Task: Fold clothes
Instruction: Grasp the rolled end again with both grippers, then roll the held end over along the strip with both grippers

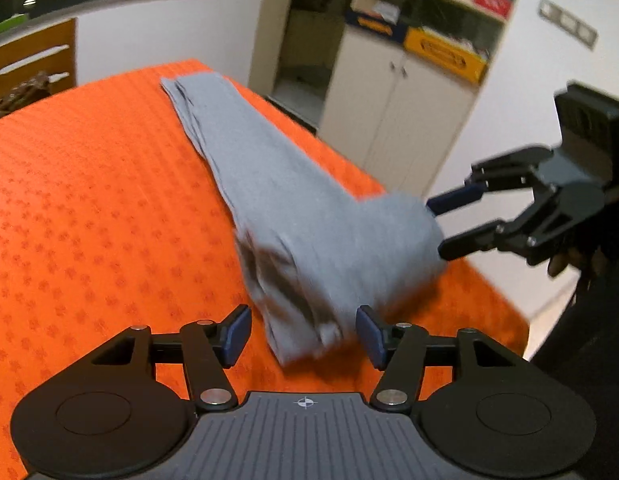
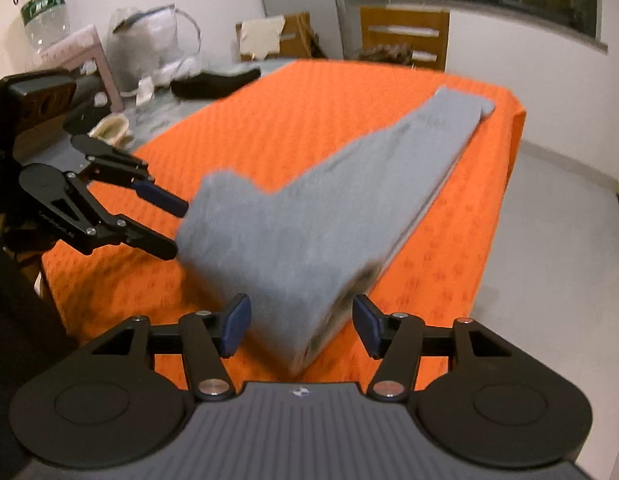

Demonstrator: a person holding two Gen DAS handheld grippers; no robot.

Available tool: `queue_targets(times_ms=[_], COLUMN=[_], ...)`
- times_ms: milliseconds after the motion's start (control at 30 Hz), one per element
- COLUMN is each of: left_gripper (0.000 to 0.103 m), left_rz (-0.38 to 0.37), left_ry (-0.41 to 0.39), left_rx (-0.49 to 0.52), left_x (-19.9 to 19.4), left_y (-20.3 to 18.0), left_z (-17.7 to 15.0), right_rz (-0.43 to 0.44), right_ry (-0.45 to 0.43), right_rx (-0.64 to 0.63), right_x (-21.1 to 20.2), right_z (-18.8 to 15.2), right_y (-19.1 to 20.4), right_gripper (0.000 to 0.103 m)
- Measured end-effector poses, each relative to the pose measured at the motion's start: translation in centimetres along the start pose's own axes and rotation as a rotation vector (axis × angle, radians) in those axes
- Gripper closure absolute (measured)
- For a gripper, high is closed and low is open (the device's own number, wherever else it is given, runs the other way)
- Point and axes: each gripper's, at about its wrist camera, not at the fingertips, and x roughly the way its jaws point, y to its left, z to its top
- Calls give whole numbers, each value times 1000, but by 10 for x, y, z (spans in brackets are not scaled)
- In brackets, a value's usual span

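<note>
A grey garment (image 1: 293,208), folded into a long strip, lies on the orange tablecloth (image 1: 89,200); its near end is bunched, lifted and blurred. My left gripper (image 1: 303,330) is open, its jaws either side of one near corner of the garment without closing on it. My right gripper (image 2: 301,330) is also open around the other near corner (image 2: 309,344). Each gripper shows in the other's view: the right gripper (image 1: 435,226) and the left gripper (image 2: 179,230), both open at the cloth's edge. The garment (image 2: 333,208) stretches to the table's far corner.
The orange-covered table (image 2: 309,92) drops off to a pale floor (image 2: 549,240). A white cabinet with shelves (image 1: 401,92) stands beyond. A wooden chair (image 1: 33,60), a cluttered grey surface with bags and a dark shoe (image 2: 213,80), and a water bottle (image 2: 41,12) are nearby.
</note>
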Motion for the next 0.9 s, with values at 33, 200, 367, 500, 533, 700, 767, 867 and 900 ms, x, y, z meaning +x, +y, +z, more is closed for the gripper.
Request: queue_targets(times_ms=[33, 200, 367, 500, 533, 700, 767, 867, 900], left_gripper=[43, 59, 77, 79, 79, 79, 79, 79, 79], left_rz=[-3, 13, 9, 3, -4, -52, -91, -117, -115], left_ry=[10, 42, 27, 44, 48, 82, 105, 135, 138], left_rx=[8, 46, 26, 0, -2, -29, -48, -51, -56], left_x=[4, 23, 21, 15, 13, -3, -10, -14, -14], left_y=[-2, -13, -16, -17, -18, -26, -30, -37, -37], left_z=[-2, -6, -5, -5, -6, -14, -20, -26, -25], right_rz=[2, -14, -12, 21, 32, 81, 101, 117, 121], right_ry=[14, 63, 63, 61, 67, 111, 143, 189, 195], right_rx=[-1, -48, -43, -5, 4, 72, 116, 145, 158], right_x=[3, 19, 24, 17, 15, -1, -6, -9, -8], right_z=[-3, -11, -6, -4, -4, -11, -17, -27, -27], right_y=[1, 11, 14, 12, 11, 19, 22, 24, 22], right_gripper=[40, 41, 74, 76, 76, 76, 76, 76, 76])
